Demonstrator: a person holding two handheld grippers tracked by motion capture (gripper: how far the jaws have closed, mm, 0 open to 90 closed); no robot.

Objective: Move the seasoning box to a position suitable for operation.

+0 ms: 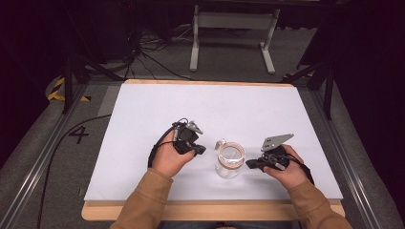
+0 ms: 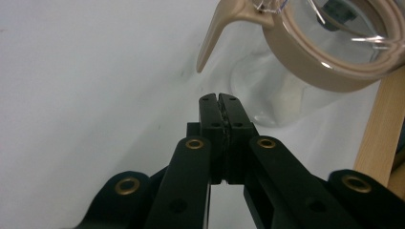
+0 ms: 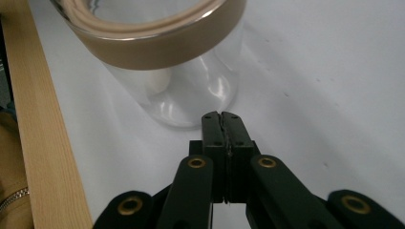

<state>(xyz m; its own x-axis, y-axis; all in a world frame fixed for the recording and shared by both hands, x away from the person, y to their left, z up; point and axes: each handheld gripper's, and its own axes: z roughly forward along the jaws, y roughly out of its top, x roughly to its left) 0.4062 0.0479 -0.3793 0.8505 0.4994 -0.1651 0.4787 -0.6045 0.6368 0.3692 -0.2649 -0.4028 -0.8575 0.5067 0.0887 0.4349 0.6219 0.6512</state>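
High view shows a clear glass jar [image 1: 229,162] with a tan lid and a small lid tab standing upright on the white table [image 1: 143,109], near the front edge and between the two hands. The left gripper [image 1: 200,149] sits just beside the jar on its left, and the right gripper [image 1: 250,163] just beside it on its right; neither looks to be touching the glass. In the left gripper view the jaws are pressed together with nothing between them, tips aimed at the jar's lower wall, with the lid tab [image 2: 212,36] hanging above and slightly left of them. The right gripper view shows the same: jaws closed on nothing, pointing at the jar base [image 3: 184,102], the tan lid band [image 3: 157,45] above. To my eye the step in hand is taking hold of the jar, probably to steady it and work the lid. Doing it well means parting the jaws before closing in, since shut tips would only push the jar along the smooth table. One gripper should clamp the body low, the other meet the lid band or tab squarely. Both forearms come in low from the front edge, hands angled inward, grippers roughly level and facing each other across the jar.
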